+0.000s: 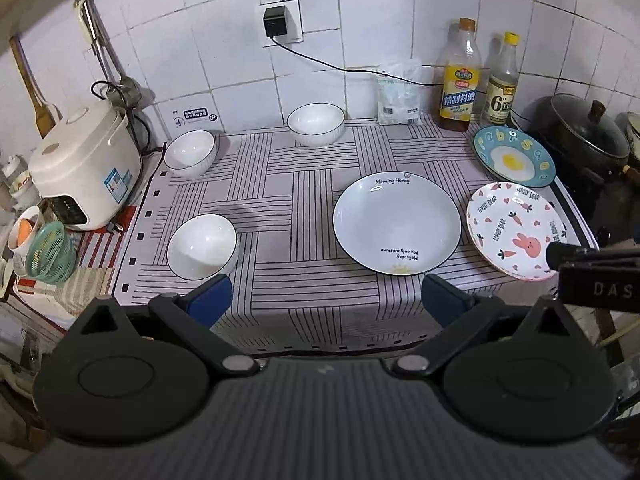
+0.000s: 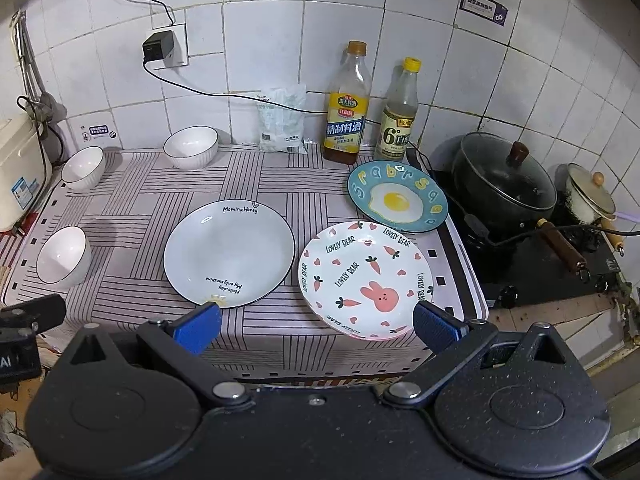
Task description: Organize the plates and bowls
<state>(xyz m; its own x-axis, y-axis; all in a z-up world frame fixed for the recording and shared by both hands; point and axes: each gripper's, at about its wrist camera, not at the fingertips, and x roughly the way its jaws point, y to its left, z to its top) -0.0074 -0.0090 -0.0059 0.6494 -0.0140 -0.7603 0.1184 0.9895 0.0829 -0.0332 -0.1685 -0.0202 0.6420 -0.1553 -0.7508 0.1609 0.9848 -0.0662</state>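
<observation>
White tile wall behind, and a tabletop [image 1: 304, 280] under a striped cloth is where all the dishes sit. Both my jaws are spread wide and holding nothing, hanging over the near edge. My left gripper [image 1: 327, 300] sits low between the near bowl [image 1: 202, 246] and the white plate [image 1: 397, 223]. My right gripper [image 2: 318, 326] hovers right at the near rim of the bunny plate [image 2: 366, 278], and its right pad seems to overlap that rim, though I can't tell if it's touching.

Layout: three white bowls on the left side, one near, one at the far left [image 1: 190, 153] by the rice cooker [image 1: 86, 164], one at the far middle [image 1: 316, 125] by the wall. Plates are on the right side. White plate in the middle, bunny plate just beside it on the right, and the egg plate [image 2: 397, 197] farther back, almost touching the bunny plate's far rim. All three plates lie flat, all bowls upright, nothing stacked.

Two bottles [image 2: 347, 104] and a plastic bag [image 2: 282, 118] stand along the far wall, and a lidded black pot [image 2: 504, 182] sits on the stove off to the right.
</observation>
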